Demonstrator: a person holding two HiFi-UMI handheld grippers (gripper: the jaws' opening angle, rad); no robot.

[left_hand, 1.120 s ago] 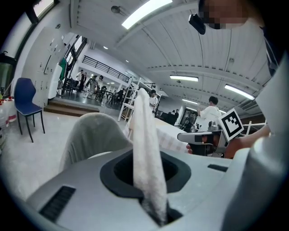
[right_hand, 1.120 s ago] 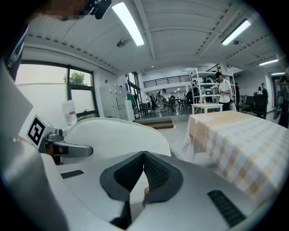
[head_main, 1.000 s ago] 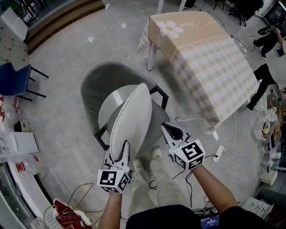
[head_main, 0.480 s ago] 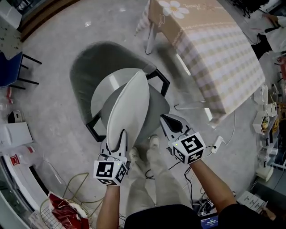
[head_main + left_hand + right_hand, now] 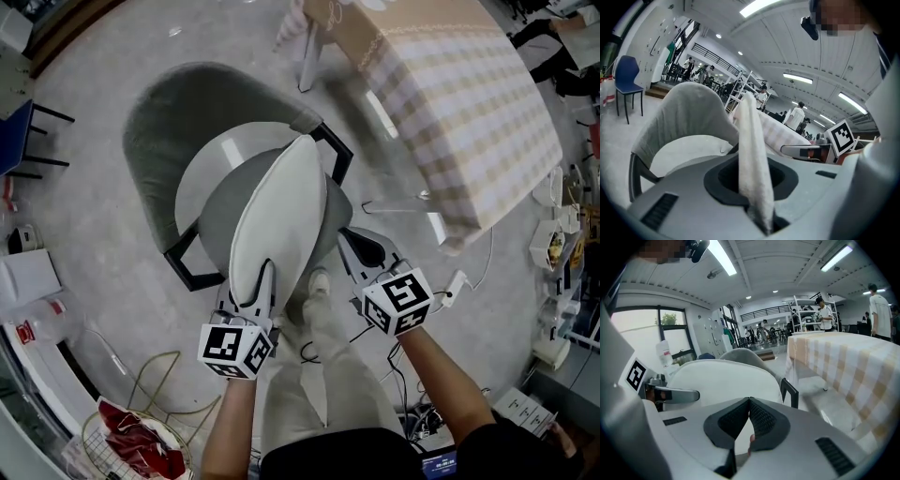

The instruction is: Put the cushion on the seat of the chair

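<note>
Cushion (image 5: 279, 220) is pinched at its near end by the left gripper (image 5: 250, 298) and held on edge over the chair seat (image 5: 208, 173). Its long axis is run toward 12 o'clock. The right gripper (image 5: 354, 242), at the cushion's 3 o'clock, is pressed together and empty. Laying it flat is likely needed next.

Both forearms (image 5: 230, 422) reach side by side toward the chair (image 5: 159, 122), angled downward. The left hand-held gripper (image 5: 251, 292), at the chair's near edge, clamps the cushion (image 5: 281, 216) rim. The right hand-held gripper (image 5: 349, 239), at the chair's near right side, has its jaws together.
</note>
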